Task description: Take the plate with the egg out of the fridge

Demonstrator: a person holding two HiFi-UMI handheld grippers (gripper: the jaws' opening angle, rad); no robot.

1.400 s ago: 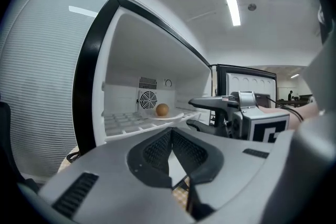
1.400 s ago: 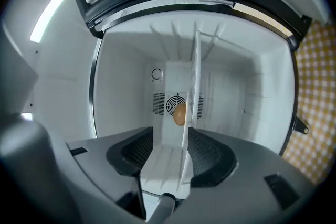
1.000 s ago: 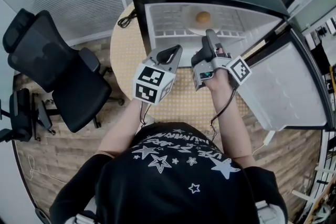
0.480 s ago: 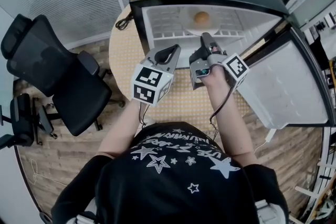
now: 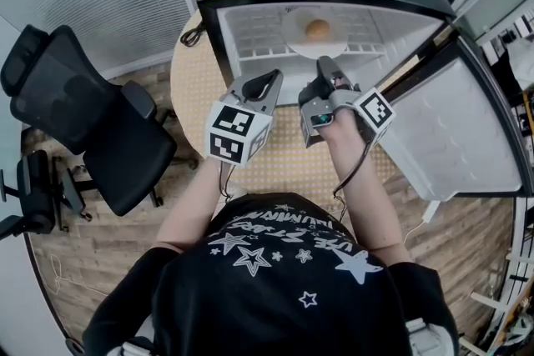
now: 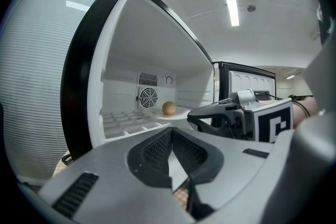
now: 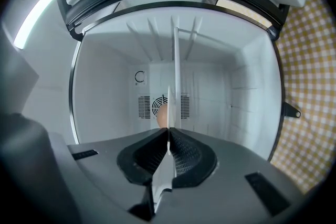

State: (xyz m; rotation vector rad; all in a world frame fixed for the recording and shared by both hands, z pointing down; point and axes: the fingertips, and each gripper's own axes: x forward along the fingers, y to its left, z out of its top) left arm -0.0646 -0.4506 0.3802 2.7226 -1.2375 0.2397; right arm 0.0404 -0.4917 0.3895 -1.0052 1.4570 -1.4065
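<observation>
The left gripper (image 5: pixel 271 81) is held closed and empty over the counter (image 5: pixel 279 158). The jaws of the right gripper (image 5: pixel 325 62) have just been closing and are clamped on the near rim of the plate (image 5: pixel 294 36), seen edge-on between them. The grasp step is judged complete. A level, straight withdrawal is required next. The white plate rests on the fridge (image 5: pixel 224 42) shelf, with the brown egg (image 5: pixel 316 29) loose at its centre.
</observation>
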